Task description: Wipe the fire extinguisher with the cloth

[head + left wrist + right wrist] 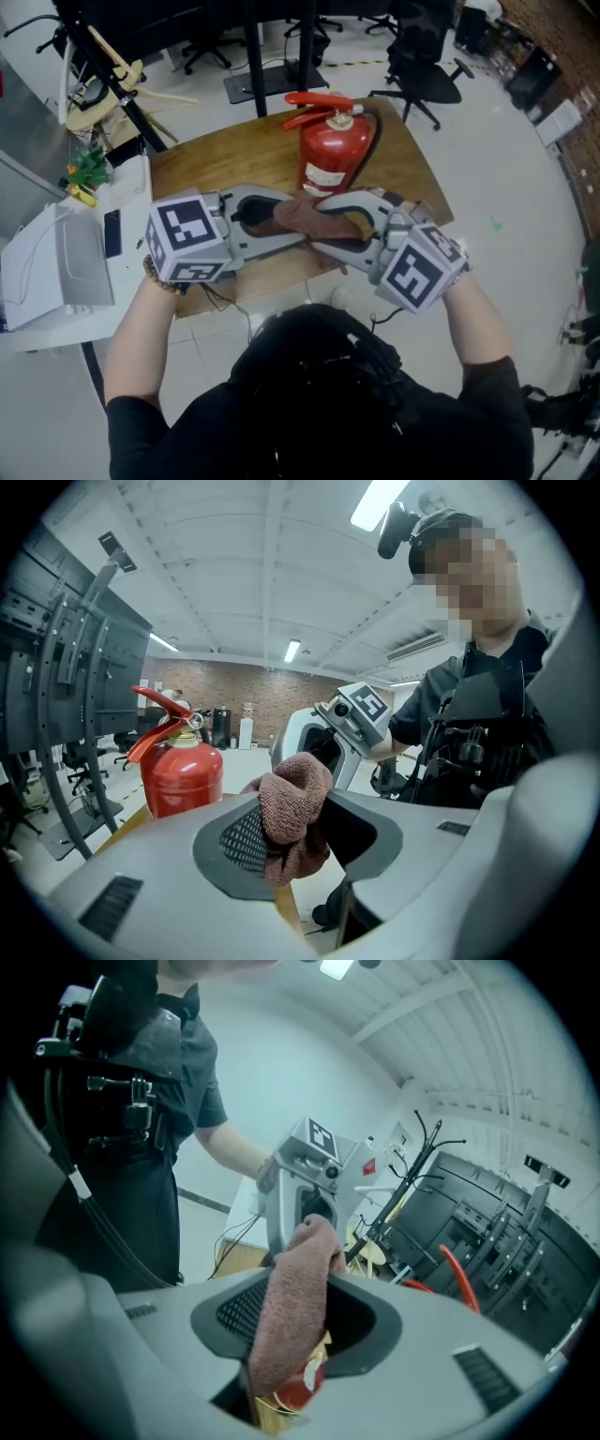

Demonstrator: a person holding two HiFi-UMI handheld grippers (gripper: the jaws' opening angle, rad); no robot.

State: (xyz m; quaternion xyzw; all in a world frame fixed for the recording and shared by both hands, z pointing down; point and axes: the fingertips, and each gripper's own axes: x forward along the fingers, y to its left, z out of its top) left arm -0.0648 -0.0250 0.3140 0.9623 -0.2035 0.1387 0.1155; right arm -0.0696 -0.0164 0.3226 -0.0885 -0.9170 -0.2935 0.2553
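Brown cloth (309, 214) is sitting clamped in left gripper (292, 220); right gripper (323, 225), facing it tip-to-tip, is gaping around it

1. You hold two grippers: one left gripper (292, 217) and one right gripper (328, 229), each carrying one marker cube (187, 239).
2. You have one cloth (302, 210).
3. You face one red fire extinguisher (333, 150).
4. You work at one wooden table (234, 155).
5. You can count at least two office chairs (424, 66) on the floor beyond.
6. You have one white machine (56, 267) at your left.
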